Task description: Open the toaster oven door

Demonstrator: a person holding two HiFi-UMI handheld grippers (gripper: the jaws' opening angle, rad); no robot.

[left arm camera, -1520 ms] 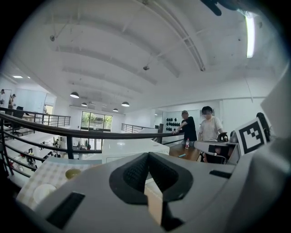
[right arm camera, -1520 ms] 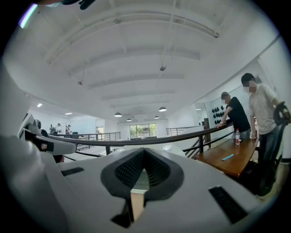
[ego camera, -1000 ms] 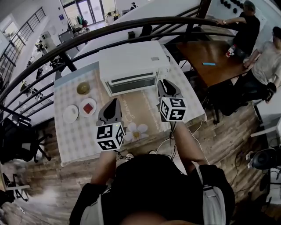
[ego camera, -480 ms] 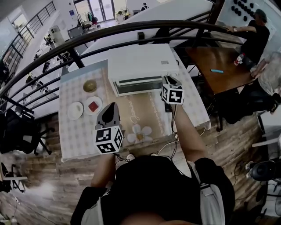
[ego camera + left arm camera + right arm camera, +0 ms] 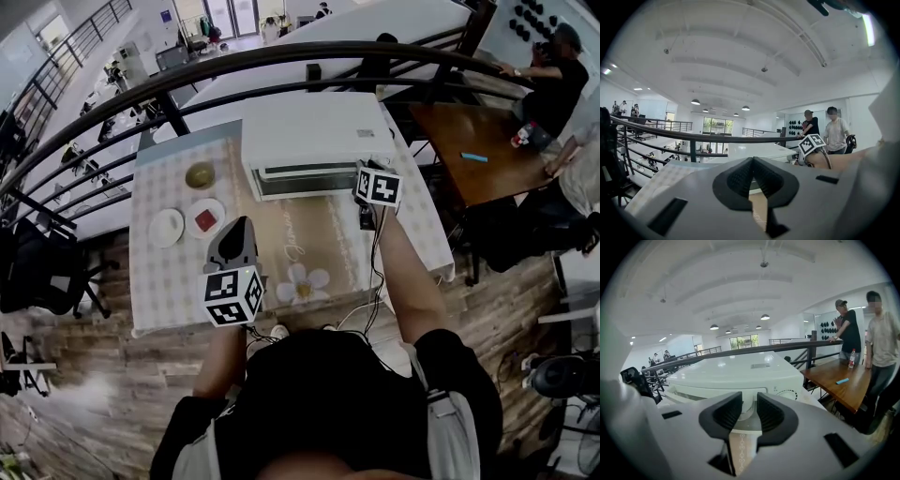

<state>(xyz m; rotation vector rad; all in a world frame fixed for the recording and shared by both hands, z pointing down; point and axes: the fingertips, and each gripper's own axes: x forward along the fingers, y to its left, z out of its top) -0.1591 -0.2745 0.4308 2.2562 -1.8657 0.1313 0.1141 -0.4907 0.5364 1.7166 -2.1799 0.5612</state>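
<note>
Right gripper has travelled from the near table edge to the far right and now sits at the front right corner of the white box-shaped toaster oven. Its jaws are opening, the gap is wide, and nothing is pinched; only the oven front shows through it.

Left gripper: jaws together, empty, low over the checked tablecloth.

Glass door is shut and faces near. The pale handle bar runs along its top.

Judgement: shift left onto the bar and close squarely. Pull near and down in an arc, since the hinge is probably at the bottom.
</note>
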